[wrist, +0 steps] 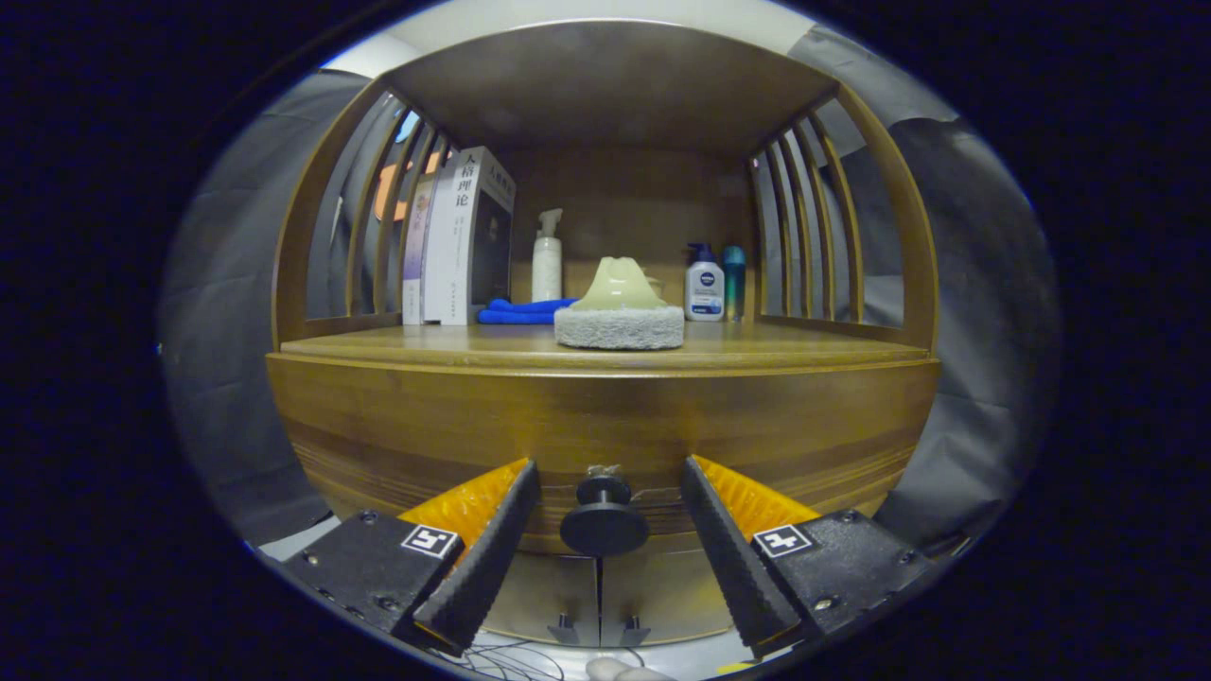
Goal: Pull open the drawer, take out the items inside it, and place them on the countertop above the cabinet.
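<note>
Drawer knob [604, 518] between spread jaws.

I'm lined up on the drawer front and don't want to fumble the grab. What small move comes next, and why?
Probably close the fingers on the drawer knob. The hand-held gripper is open, with a finger on either side of the knob and a gap on both sides, so neither presses on it yet. The drawer front looks flush and shut, so a firm hold has to come before any pull.

drawer [530, 430]: brown wood grain | knob [604, 518]: black | cloth [522, 311]: blue | sponge [619, 326]: grey-white, speckled
</note>
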Demonstrator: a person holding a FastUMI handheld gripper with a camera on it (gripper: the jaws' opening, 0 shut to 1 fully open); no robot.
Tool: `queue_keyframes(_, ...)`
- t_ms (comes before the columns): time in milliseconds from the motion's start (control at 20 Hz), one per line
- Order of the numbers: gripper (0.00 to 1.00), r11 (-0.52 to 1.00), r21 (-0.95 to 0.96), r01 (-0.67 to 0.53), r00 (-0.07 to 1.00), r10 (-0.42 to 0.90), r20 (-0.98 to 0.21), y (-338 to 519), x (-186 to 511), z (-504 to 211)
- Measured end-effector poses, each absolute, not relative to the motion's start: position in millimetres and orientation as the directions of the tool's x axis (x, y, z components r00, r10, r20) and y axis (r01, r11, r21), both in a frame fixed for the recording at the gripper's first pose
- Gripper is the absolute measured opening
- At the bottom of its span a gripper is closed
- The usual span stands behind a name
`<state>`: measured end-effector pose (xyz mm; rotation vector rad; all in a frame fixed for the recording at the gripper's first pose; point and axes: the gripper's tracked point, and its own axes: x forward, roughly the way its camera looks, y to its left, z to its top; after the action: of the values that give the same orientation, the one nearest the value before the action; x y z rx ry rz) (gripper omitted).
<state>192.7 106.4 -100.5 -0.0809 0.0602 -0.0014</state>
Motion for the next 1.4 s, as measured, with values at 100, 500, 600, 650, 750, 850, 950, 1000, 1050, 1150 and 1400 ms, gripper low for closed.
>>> queue_keyframes(100,0.98,0.997,-0.079,0.004,0.997,-0.009,-0.072,106.6,193.0,-101.3)
queue_keyframes(500,0.99,0.995,-0.099,-0.026,0.990,0.011,-0.142,105.6,180.9,-102.3)
queue_keyframes(600,0.99,0.996,-0.081,-0.027,0.991,0.016,-0.135,98.2,163.4,-96.8)
queue_keyframes(650,0.98,0.997,-0.078,-0.029,0.991,0.018,-0.136,93.4,151.1,-95.2)
queue_keyframes(750,0.98,0.996,-0.086,-0.035,0.990,0.022,-0.140,82.9,123.9,-93.3)
queue_keyframes(850,0.98,0.995,-0.089,-0.037,0.991,0.025,-0.131,72.8,95.5,-87.3)
queue_keyframes(950,0.98,0.994,-0.095,-0.045,0.994,0.035,-0.107,66.2,66.1,-80.7)
queue_keyframes(1000,0.98,0.993,-0.107,-0.043,0.995,0.032,-0.097,62.0,53.1,-77.0)
queue_keyframes(1050,0.98,0.992,-0.115,-0.043,0.995,0.032,-0.091,58.3,38.4,-73.6)
queue_keyframes(1150,0.98,0.993,-0.105,-0.050,0.997,0.042,-0.071,57.0,15.7,-61.7)
queue_keyframes(1400,0.98,0.994,-0.081,-0.071,0.997,0.068,-0.042,55.9,-23.9,-36.1)
